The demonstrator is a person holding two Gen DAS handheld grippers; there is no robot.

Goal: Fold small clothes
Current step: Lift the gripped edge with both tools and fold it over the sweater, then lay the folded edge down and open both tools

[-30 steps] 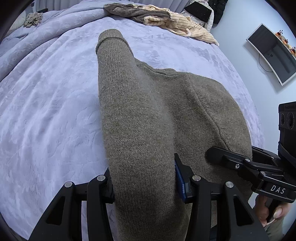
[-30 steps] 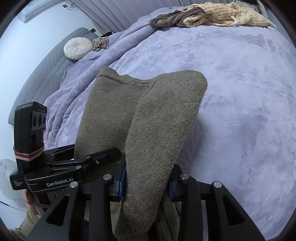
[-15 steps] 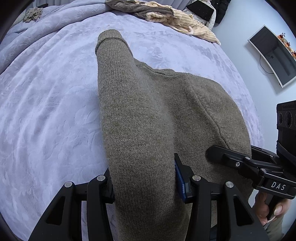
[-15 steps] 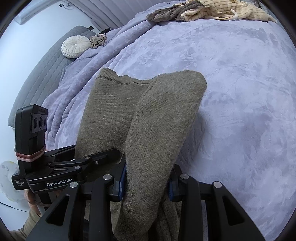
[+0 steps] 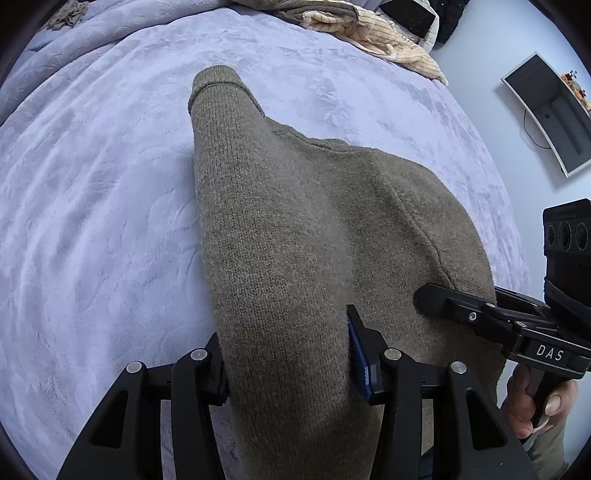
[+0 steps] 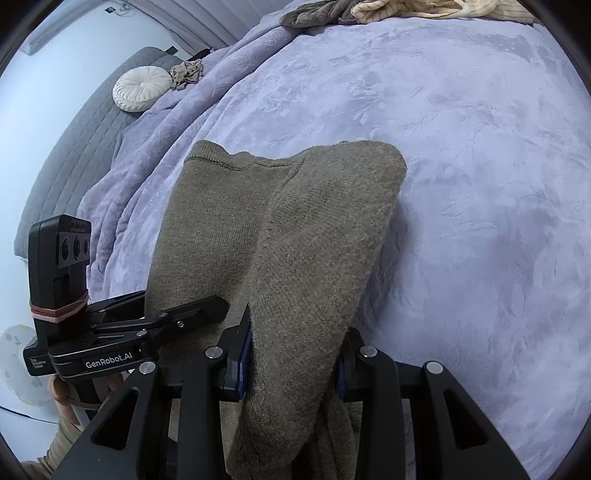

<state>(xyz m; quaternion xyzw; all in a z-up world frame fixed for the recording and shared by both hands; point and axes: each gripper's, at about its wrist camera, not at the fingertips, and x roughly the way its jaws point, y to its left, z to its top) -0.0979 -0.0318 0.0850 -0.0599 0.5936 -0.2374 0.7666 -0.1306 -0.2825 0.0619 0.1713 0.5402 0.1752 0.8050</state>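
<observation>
The olive knit sweater [image 5: 295, 229] lies lengthwise from near to far on the lavender bed [image 5: 92, 221], cuff pointing far. The left gripper [image 5: 286, 354] and right gripper [image 6: 295, 350] each clamp bunched near-edge fabric in their jaws. Open blanket spreads left, right and far, up to the clothes pile [image 5: 369, 37].

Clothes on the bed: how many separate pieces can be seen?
4, perhaps more. A brown sweater held in both grippers; a grey-brown piece and a striped cream piece piled at the far edge, maybe hiding others; a small beige piece beside the round pillow.
</observation>
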